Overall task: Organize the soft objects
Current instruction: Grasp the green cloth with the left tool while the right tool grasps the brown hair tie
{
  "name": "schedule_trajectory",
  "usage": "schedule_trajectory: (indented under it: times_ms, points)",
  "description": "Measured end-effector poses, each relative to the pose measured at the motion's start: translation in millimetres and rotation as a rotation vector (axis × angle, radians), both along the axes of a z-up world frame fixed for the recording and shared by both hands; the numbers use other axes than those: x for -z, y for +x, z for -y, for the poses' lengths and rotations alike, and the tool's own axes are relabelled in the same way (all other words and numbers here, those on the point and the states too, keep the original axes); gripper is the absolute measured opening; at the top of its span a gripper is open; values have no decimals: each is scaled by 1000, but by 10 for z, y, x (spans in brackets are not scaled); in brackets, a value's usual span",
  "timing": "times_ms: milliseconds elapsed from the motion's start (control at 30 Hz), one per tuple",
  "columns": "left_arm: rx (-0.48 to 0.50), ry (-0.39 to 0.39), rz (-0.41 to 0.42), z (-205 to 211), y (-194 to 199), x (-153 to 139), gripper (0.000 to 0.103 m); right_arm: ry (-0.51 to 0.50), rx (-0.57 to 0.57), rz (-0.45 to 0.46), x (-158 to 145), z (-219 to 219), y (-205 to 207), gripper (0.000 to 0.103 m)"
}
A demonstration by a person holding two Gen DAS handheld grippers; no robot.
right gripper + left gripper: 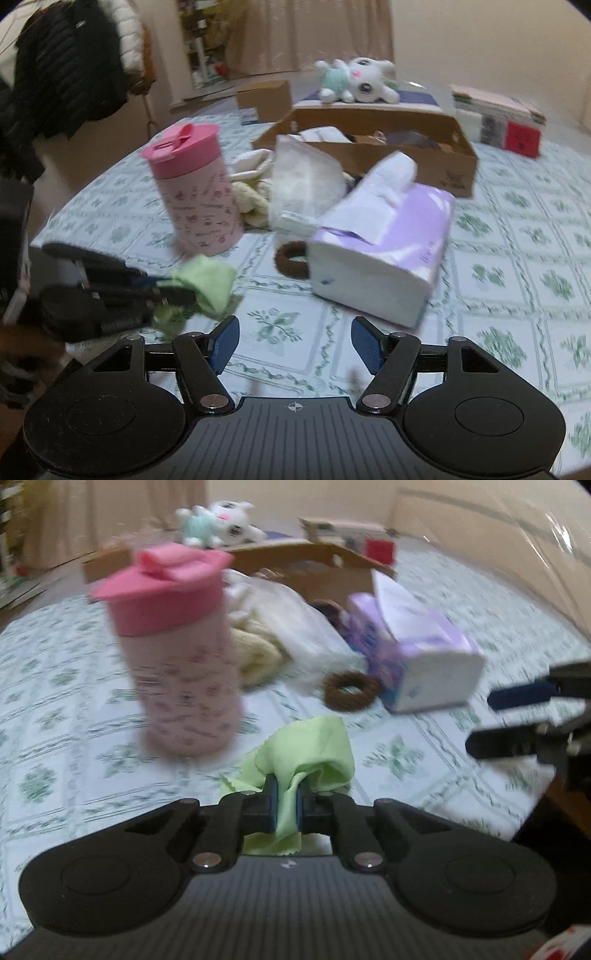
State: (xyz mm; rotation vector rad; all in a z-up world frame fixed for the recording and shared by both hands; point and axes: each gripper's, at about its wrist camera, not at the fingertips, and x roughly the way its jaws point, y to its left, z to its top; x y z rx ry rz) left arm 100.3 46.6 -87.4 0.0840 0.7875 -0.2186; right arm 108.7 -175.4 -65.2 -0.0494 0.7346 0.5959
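From the left wrist view we see our left tongs clenched on a light green cloth, the fabric bunched between the blue pads and drooping loose above and below them, held just over the patterned desk. It looks thin, limp and nearly weightless, so we judge a pinch on a gathered fold holds it well, though a free corner could drag or snag. Ahead stand a pink bottle, a cream towel under a clear plastic bag, a brown hair ring and a purple tissue box; the cardboard box lies behind them, with a white plush toy at its far side. From the right wrist view our right tongs are released, spread wide and grasping nothing, low over the desk before the tissue box. The left tongs show at the left edge with the green cloth just beside the bottle's base. The hair ring looks soft and springy, and we would take it across its band; the towel is bulkier and wants a deep bite into a fold. The cardboard box seems the likely bin, though we cannot be sure.
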Motion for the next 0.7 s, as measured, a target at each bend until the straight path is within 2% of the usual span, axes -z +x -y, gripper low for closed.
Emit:
schedule_trajectory:
  times_ms: [67, 300, 533, 700]
  points:
    - [-37, -20, 14, -106, -24, -61, 8, -19, -32, 13, -12, -116, 8, 51]
    - [-115, -33, 22, -366, -51, -145, 8, -131, -90, 97, 3, -576, 133, 39]
    - [-146, -59, 44, -511, -49, -169, 8, -344, -136, 196, 176, -1015, 378, 35]
    - [-143, -82, 43, -547, -13, -136, 8, -528, -178, 252, 400, -1269, 531, 27]
